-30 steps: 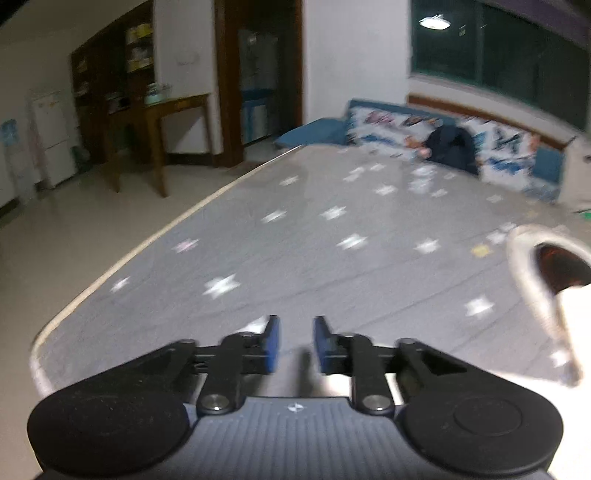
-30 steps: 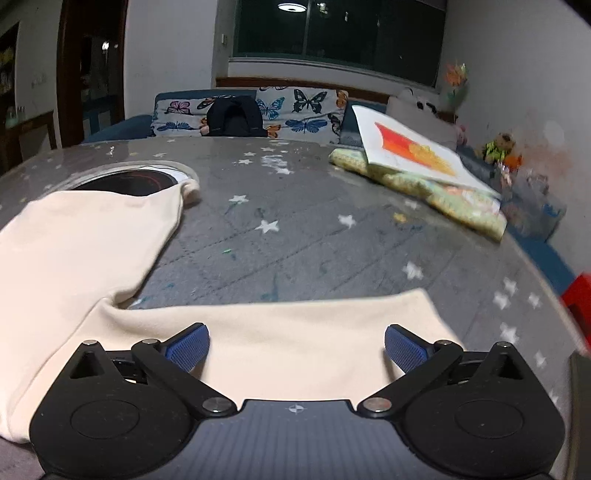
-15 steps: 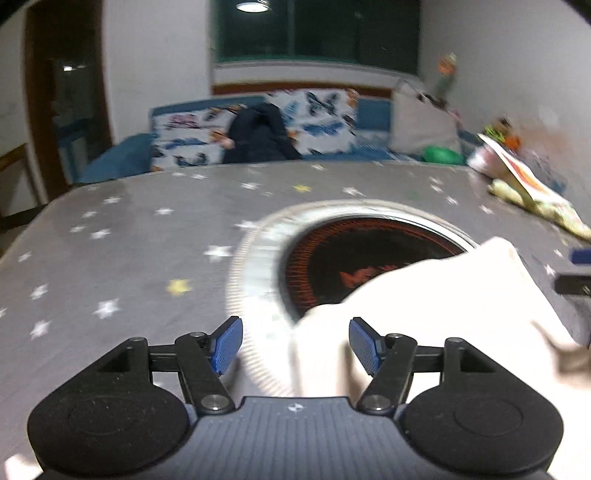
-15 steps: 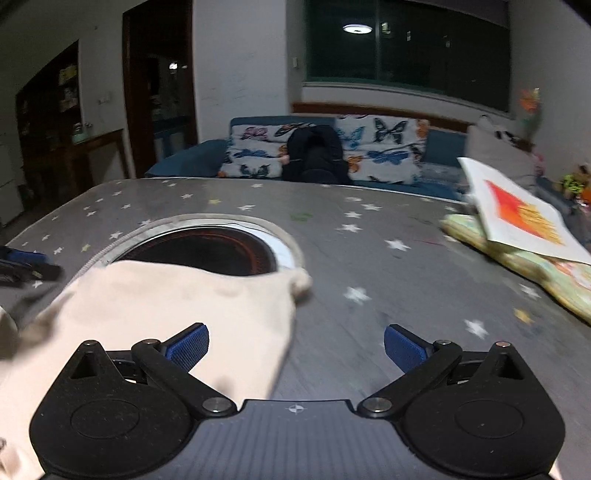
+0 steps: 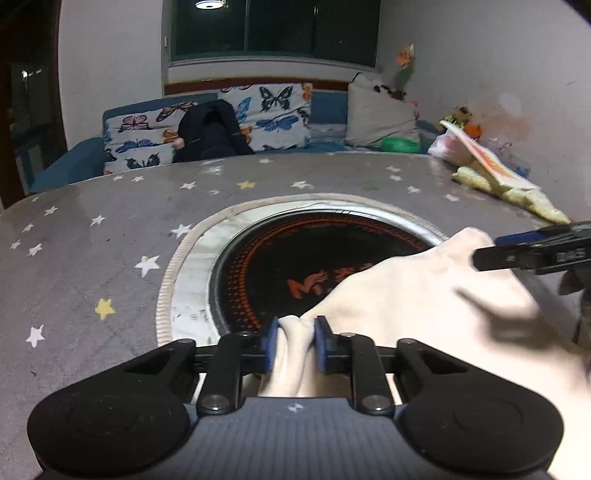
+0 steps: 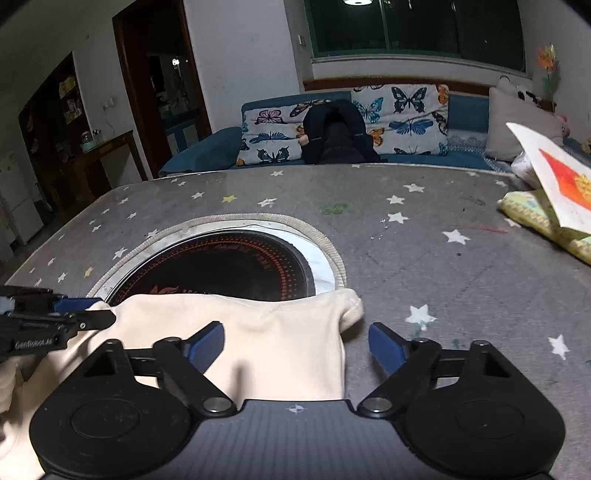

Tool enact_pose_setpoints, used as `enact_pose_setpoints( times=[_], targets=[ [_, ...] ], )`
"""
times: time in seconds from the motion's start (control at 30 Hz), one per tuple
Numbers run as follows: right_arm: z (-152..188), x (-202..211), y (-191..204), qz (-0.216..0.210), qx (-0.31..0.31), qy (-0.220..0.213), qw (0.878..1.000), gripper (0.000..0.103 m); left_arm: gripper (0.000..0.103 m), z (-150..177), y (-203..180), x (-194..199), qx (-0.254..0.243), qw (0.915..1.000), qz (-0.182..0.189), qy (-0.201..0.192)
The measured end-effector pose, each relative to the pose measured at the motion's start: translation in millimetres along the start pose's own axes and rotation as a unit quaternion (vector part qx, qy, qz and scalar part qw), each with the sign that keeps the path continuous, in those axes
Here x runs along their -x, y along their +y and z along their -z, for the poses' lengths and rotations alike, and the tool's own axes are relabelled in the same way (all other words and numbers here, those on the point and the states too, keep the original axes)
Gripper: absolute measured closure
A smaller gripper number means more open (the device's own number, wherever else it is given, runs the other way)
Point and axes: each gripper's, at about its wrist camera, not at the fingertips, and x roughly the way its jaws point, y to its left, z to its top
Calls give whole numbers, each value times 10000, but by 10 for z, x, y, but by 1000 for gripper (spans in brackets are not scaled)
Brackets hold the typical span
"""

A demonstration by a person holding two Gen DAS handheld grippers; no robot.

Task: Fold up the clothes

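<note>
A soft, cream-coloured cotton garment [image 5: 424,306] lies bunched on a grey worktop [image 5: 92,258] printed with white and yellow stars, its upper edge draped over the near rim of a round black glass cooktop with glowing orange markings [image 5: 295,254], which sits in a pale ribbed ring let into the cloth-covered surface. The left claw [image 5: 294,341] is clamped on a puckered fold of the garment, blue pads pressing the fabric from both sides. The right claw [image 6: 296,341] hangs over the garment's rounded corner with its blue pads spread wide apart, gripping nothing. At the worktop's far right edge a white card with a red-orange design [image 6: 557,184] rests tilted on a yellow-green patterned cloth bundle [image 6: 543,219]. Behind stands a blue sofa with butterfly-print cushions [image 6: 402,110], a black jacket [image 6: 338,133] slumped on it, under a dark window [image 6: 417,26] reflecting a ceiling lamp.
</note>
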Motion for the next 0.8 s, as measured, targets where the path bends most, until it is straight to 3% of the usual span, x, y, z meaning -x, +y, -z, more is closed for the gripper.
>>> enact_pose_setpoints(
  times=[0.17,0.23,0.3,0.47,0.53,0.63,0.67,0.8],
  targets=[
    [-24,-77,-28,-90,-202,44,9997,38,87,10,-134,251,-122,9983,400,-408],
    [-19,-76,-48,-120,-260,39,9996,52,87,48,-262,429,-354,9951,695,-616],
    [-11,-62,-69,-118,-318,12,9994,56,87,138,-447,600,-764,9883,1099,-737],
    [-18,38,-111,68,-317,-120,9994,57,85,415,-812,766,-1596,9693,1810,-463],
    [-30,69,-121,150,-285,-160,9994,56,79,461,-879,854,-1716,9655,1888,-522],
    [-49,87,-137,179,-301,-207,9992,51,63,431,-856,936,-1543,9688,1804,-705],
    [-54,87,-142,192,-312,-222,9991,50,63,420,-847,963,-1482,9699,1774,-767],
    [-56,69,-150,193,-344,-233,9989,49,51,339,-773,832,-1082,9862,1140,-519]
  ],
)
